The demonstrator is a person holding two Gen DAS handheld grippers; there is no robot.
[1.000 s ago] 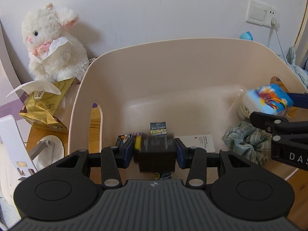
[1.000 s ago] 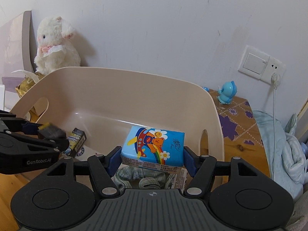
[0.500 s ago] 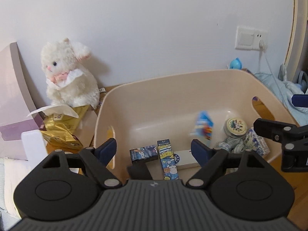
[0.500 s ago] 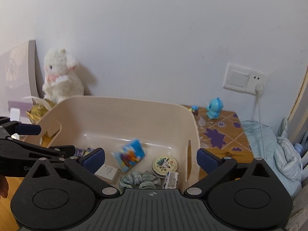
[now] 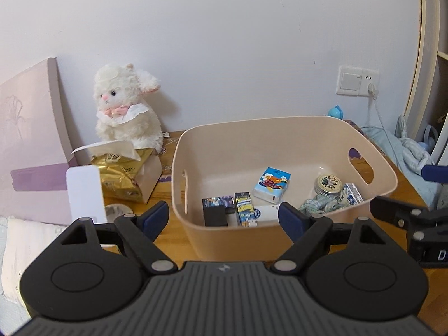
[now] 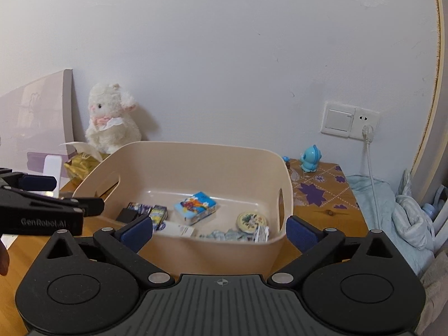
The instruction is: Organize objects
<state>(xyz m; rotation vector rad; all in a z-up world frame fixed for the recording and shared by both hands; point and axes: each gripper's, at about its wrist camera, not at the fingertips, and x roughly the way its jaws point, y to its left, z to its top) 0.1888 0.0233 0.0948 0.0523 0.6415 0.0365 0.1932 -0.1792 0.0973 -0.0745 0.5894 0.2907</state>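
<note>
Tissue pack has just been dropped mid-bin, small black box at the beige bin's near-left corner. Both the left gripper and right gripper are now spread wide, nothing held, pulled back from the bin. Looks like two more items sorted.

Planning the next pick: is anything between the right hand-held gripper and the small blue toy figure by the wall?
Nothing visible blocks it. The small blue toy figure stands beside the beige plastic bin; the right hand-held gripper is open and empty.
</note>
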